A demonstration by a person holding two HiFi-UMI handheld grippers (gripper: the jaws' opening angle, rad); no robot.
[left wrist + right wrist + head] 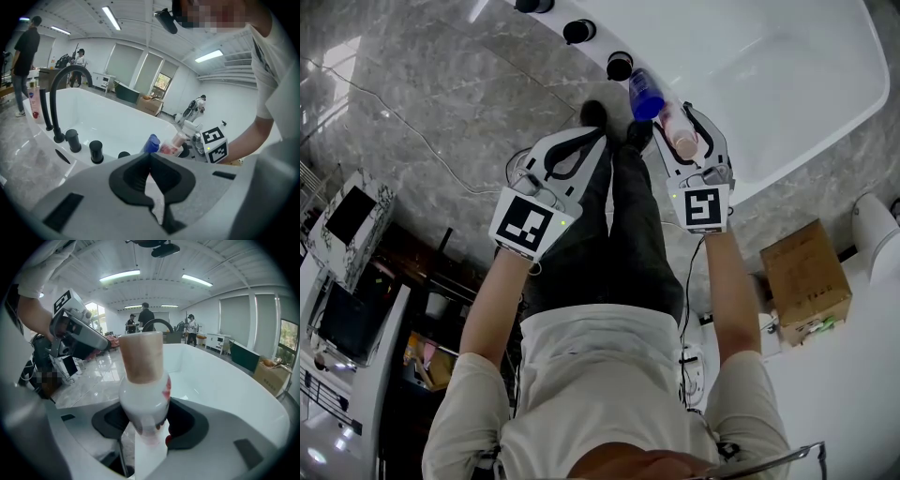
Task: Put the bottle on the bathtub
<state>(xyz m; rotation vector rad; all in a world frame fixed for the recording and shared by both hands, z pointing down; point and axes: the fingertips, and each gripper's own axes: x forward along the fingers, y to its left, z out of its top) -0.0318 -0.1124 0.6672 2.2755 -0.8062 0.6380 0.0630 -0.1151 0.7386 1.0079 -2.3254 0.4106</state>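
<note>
Bottle point(143, 394), glossy white, tan-capped, clamped in right hand-held gripper point(147, 425); left hand-held gripper point(150, 157) clenched

my right gripper point(145, 420) is white with black pads point(187, 425). the bottle point(143, 385) in it is white with red print and a tan cap. at upper centre of the head view, a second bottle point(646, 95) is blue, the bathtub point(787, 84) white, its knobs point(619, 66) black, the floor point(422, 103) grey marble.

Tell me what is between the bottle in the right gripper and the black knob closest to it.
A blue bottle, seen in the head view, between the black knob and the beige-capped bottle in the right gripper.
</note>
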